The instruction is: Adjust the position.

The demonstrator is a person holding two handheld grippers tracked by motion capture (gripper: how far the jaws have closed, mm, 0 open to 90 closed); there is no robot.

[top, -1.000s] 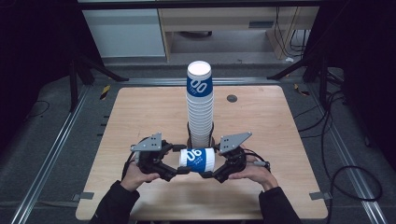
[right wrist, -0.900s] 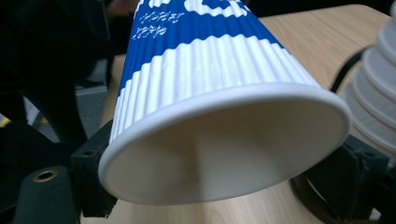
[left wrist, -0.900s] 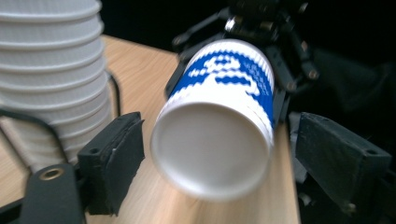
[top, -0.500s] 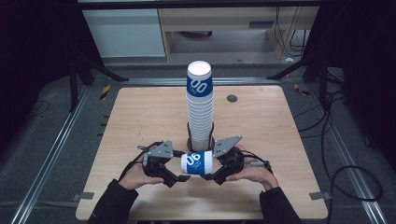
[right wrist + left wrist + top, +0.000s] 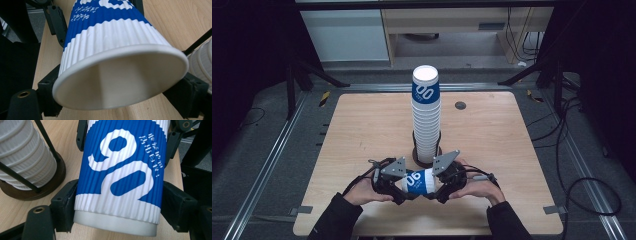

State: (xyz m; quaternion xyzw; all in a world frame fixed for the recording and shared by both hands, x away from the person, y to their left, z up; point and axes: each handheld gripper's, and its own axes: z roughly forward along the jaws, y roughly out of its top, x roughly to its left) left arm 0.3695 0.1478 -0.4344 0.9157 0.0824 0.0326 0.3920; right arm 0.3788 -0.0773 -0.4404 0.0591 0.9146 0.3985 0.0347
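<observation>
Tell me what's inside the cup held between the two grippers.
The right gripper view looks into the cup's open mouth: bare white walls, nothing visible inside. The deepest part near its base is in shadow and can't be made out.

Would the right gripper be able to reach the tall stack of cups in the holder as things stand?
Probably not yet. The right gripper is shut on the rim end of the blue-and-white cup, which the left gripper clamps at its base. The cup stack stands close behind, nothing between, but the jaws are full.

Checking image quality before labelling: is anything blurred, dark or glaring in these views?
High view: soft overall, surroundings dark, table evenly lit. Left gripper view: cup print sharp, no glare. Right gripper view: cup rim looms large with wide-angle stretch, still in focus; background tool parts dim.
</observation>
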